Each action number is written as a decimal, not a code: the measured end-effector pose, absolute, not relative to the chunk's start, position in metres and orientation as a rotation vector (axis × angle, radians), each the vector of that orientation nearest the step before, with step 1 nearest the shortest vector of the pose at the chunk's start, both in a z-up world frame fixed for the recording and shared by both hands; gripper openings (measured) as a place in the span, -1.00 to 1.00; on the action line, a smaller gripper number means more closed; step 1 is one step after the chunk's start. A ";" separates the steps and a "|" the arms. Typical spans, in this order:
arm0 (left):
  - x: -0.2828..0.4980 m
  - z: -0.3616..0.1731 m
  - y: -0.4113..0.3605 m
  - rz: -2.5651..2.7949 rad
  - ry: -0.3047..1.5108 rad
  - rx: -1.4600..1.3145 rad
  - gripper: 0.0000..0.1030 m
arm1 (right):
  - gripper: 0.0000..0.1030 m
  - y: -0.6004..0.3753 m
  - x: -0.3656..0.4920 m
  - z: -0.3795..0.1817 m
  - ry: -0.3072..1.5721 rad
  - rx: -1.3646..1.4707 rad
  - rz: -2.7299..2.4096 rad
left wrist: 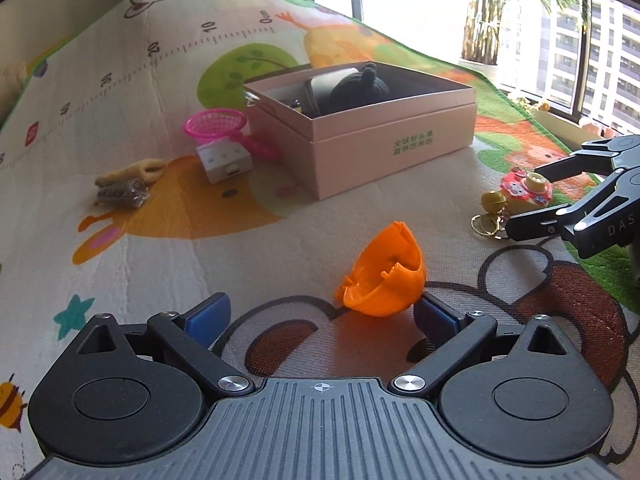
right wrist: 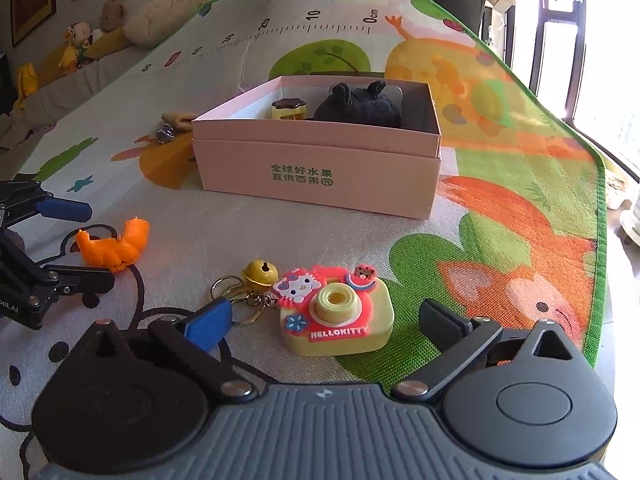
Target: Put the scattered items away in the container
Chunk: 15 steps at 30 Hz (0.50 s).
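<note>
An open pink box [left wrist: 392, 140] [right wrist: 320, 176] stands on the play mat, holding a black plush [right wrist: 356, 108] and a small yellow-brown toy [right wrist: 289, 109]. An orange plastic toy [left wrist: 384, 276] [right wrist: 112, 246] lies between the wide jaws of my left gripper [left wrist: 320, 316], close to the right finger, and neither pad presses on it. My right gripper [right wrist: 326, 320] stands open around a yellow Hello Kitty camera toy [right wrist: 340, 312] [left wrist: 526, 188], with gaps on both sides. A brass bell keychain [right wrist: 262, 272] lies beside the camera.
Left of the box lie a pink strainer [left wrist: 216, 124], a white block toy [left wrist: 226, 160], and a beige plush with a wrapped sweet [left wrist: 124, 184]. The mat's green edge [right wrist: 600, 184] drops off at the right by the window. Stuffed toys [right wrist: 116, 16] line the far left.
</note>
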<state>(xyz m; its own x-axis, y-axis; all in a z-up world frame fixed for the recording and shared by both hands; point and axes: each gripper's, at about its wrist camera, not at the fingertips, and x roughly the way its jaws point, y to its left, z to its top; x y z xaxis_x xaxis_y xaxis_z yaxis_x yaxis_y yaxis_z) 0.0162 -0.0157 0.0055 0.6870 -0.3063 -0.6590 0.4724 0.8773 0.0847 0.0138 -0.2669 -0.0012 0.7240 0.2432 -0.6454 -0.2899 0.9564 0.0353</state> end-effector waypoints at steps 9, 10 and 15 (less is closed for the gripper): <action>0.010 0.004 -0.020 -0.473 0.691 0.240 0.96 | 1.00 -0.265 0.015 -0.001 0.712 -0.074 0.297; 0.010 0.004 -0.020 -0.468 0.689 0.244 0.97 | 1.00 -0.265 0.014 -0.001 0.712 -0.074 0.297; 0.009 0.005 -0.019 -0.448 0.682 0.273 0.98 | 1.00 -0.265 0.015 -0.001 0.712 -0.073 0.297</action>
